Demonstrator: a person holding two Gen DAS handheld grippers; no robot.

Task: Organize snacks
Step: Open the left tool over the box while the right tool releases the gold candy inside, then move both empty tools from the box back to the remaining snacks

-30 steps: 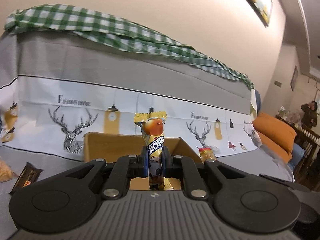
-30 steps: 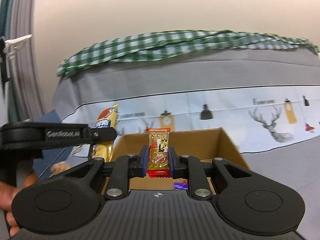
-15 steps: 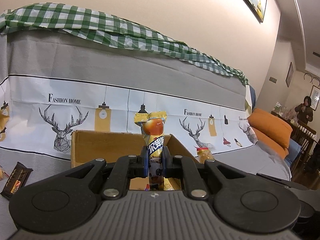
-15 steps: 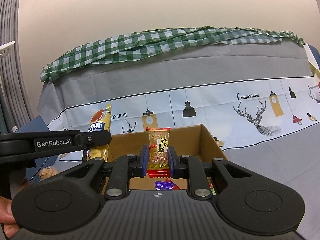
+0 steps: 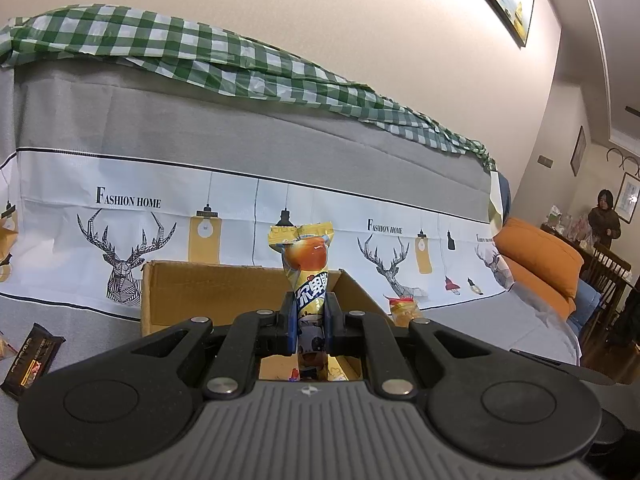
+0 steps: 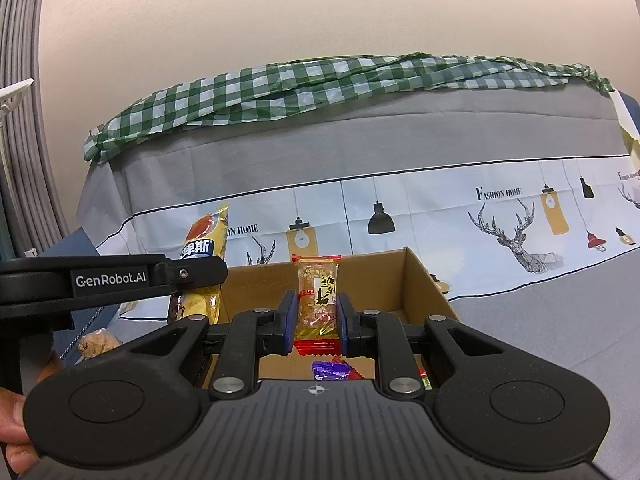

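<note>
A few wrapped snacks are already lying in the box (image 6: 424,280), while a dark bar (image 5: 28,354) and others are waiting outside it. The left gripper (image 5: 308,320) is clamping a yellow packet (image 5: 306,268) above the box, and the right gripper (image 6: 316,316) is squeezing a nut bar (image 6: 318,296) there too.

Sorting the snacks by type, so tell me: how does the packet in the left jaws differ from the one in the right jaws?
The yellow packet is opaque and narrow; the clear red-trimmed packet shows nutty contents and looks wider. The yellow one is gathered at the top, the red-trimmed one flat-sealed. Both stand upright, clamped, above the cardboard box.
</note>
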